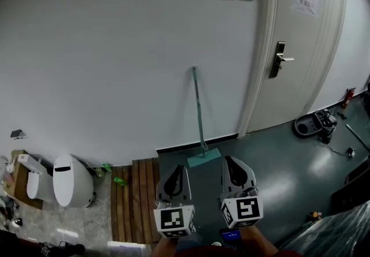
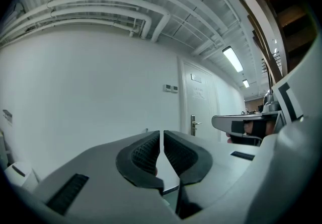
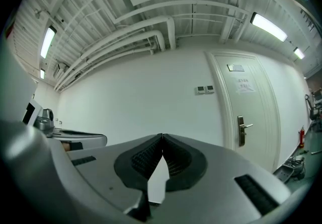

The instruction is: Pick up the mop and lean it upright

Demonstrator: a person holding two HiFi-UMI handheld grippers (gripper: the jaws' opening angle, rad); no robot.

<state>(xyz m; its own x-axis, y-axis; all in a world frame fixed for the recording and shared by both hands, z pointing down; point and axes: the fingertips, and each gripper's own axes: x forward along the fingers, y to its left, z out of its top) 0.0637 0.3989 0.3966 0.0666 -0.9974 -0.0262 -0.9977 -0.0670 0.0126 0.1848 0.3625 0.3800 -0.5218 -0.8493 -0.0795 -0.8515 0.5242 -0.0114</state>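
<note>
your mop [image 1: 199,116] stands against the white wall [image 1: 115,48], its handle tip touching the wall and its flat teal head [image 1: 203,157] on the floor by the skirting. it looks already upright. both tools are empty: the left hand-held gripper [image 1: 176,172] and the right hand-held gripper [image 1: 234,166] have their jaws pressed together on nothing, near the mop head but apart from it. the pole looks light, stiff and smooth, so it may slip or pivot. if you take it, pinch mid-handle, not the head.
</note>
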